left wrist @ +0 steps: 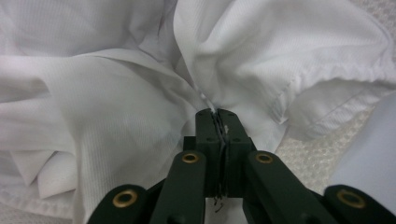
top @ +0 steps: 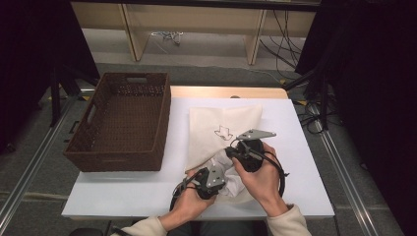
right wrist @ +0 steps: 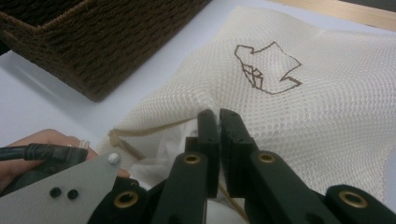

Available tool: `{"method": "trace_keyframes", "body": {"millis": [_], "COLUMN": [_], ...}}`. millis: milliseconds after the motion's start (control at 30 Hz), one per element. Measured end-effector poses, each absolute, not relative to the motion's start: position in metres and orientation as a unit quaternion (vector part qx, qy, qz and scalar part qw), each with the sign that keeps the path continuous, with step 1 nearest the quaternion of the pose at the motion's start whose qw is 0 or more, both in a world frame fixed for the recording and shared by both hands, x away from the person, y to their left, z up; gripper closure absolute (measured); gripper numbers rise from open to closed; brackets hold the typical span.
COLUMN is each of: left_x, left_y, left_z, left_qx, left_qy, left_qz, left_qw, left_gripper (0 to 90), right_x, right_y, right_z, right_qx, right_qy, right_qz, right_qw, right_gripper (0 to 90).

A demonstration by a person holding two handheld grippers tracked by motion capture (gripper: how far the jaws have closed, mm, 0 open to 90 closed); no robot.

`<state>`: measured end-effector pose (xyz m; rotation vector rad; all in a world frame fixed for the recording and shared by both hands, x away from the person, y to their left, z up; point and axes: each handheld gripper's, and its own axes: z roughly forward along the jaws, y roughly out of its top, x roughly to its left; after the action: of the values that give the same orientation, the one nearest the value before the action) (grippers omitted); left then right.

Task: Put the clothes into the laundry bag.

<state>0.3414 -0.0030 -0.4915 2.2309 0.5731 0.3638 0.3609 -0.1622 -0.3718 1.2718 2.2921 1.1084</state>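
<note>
A cream mesh bag (top: 216,123) with a brown outline drawing lies in the middle of the white table (top: 123,191). A white garment (top: 232,186) bulges out of the bag's near opening. My left gripper (top: 222,173) sits at that opening; in the left gripper view it (left wrist: 215,112) is shut on a bunched fold of the white garment (left wrist: 116,116). My right gripper (top: 230,150) is just beyond it, over the bag's mouth. In the right gripper view it (right wrist: 218,114) is shut on the rim of the mesh bag (right wrist: 303,116), with white cloth (right wrist: 163,149) showing below the rim.
A brown wicker basket (top: 118,161) stands at the table's left, close to the bag, and its wall (right wrist: 93,46) rises at the upper left in the right gripper view. Bare table lies in front of the basket and to the right of the bag. A wooden strip (top: 226,92) edges the far side.
</note>
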Motion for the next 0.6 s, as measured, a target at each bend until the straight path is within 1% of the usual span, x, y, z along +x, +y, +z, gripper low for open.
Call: {"method": "trace_keyframes", "body": {"millis": [167,200,233,267,367,467,500,600], "left_x": [0.34,0.336,0.336,0.339,0.343,0.351,0.352,0.361], "left_y": [-0.003,-0.004,-0.005,-0.006,-0.01,-0.015,-0.017,-0.021], "left_z": [-0.486,-0.483,-0.482,-0.48,-0.476,-0.476,-0.477,-0.479], "left_qx": [0.865,0.858,0.855,0.855,0.846,0.833,0.831,0.825], "left_qy": [0.236,0.258,0.256,0.24,0.246,0.262,0.263,0.273], "left_qz": [0.133,0.124,0.123,0.129,0.129,0.136,0.131,0.149], "left_qw": [0.423,0.427,0.433,0.44,0.455,0.468,0.472,0.472], "left_gripper": [88.6,88.6,88.6,88.6,88.7,88.7,88.7,88.6], "right_x": [0.362,0.362,0.362,0.362,0.36,0.36,0.36,0.36], "right_y": [-0.163,-0.164,-0.163,-0.162,-0.16,-0.161,-0.161,-0.161], "right_z": [-0.371,-0.372,-0.371,-0.372,-0.371,-0.37,-0.369,-0.37], "right_qx": [0.432,0.427,0.431,0.431,0.435,0.428,0.431,0.431], "right_qy": [0.798,0.8,0.799,0.797,0.797,0.799,0.798,0.794], "right_qz": [0.387,0.386,0.387,0.391,0.389,0.39,0.391,0.397], "right_qw": [0.163,0.169,0.163,0.161,0.153,0.163,0.159,0.159], "right_gripper": [88.7,88.6,88.7,88.7,88.7,88.7,88.7,88.8]}}
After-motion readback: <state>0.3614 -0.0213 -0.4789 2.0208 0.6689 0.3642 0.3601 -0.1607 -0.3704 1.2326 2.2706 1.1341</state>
